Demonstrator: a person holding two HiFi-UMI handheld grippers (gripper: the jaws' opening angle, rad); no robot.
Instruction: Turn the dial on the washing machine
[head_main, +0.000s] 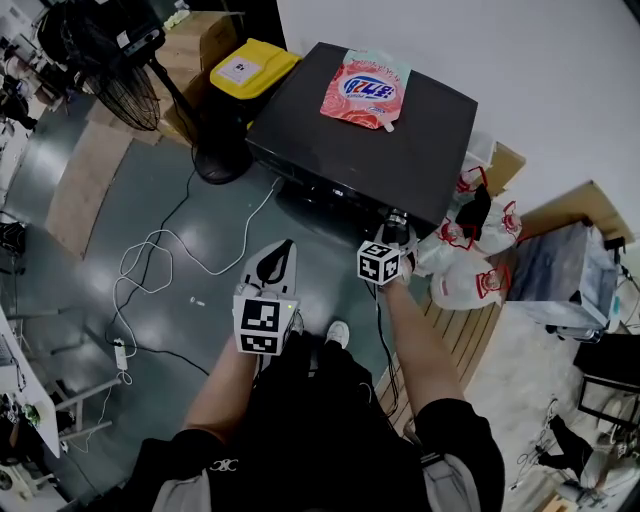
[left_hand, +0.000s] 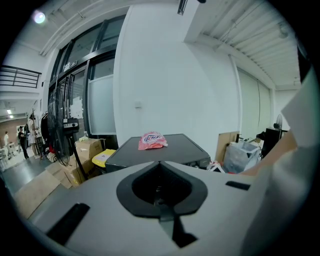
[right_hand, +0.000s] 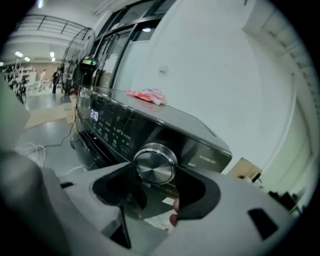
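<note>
The black washing machine (head_main: 360, 130) stands ahead of me with a pink detergent pouch (head_main: 365, 88) on its lid. Its silver dial (right_hand: 155, 162) sits on the front panel near the right end. My right gripper (right_hand: 155, 169) has one jaw on each side of the dial, and both pads press on its rim. In the head view the right gripper (head_main: 397, 228) hides most of the dial. My left gripper (head_main: 283, 250) hangs back from the machine, shut and holding nothing. Its view looks over the machine (left_hand: 160, 147) and the pouch (left_hand: 151, 140).
A lit display (right_hand: 94, 115) and button rows lie left of the dial. A yellow-lidded bin (head_main: 252, 68) and a standing fan (head_main: 130, 90) are left of the machine. A white cable (head_main: 160, 260) trails over the floor. Plastic bags (head_main: 470, 250) crowd the right side.
</note>
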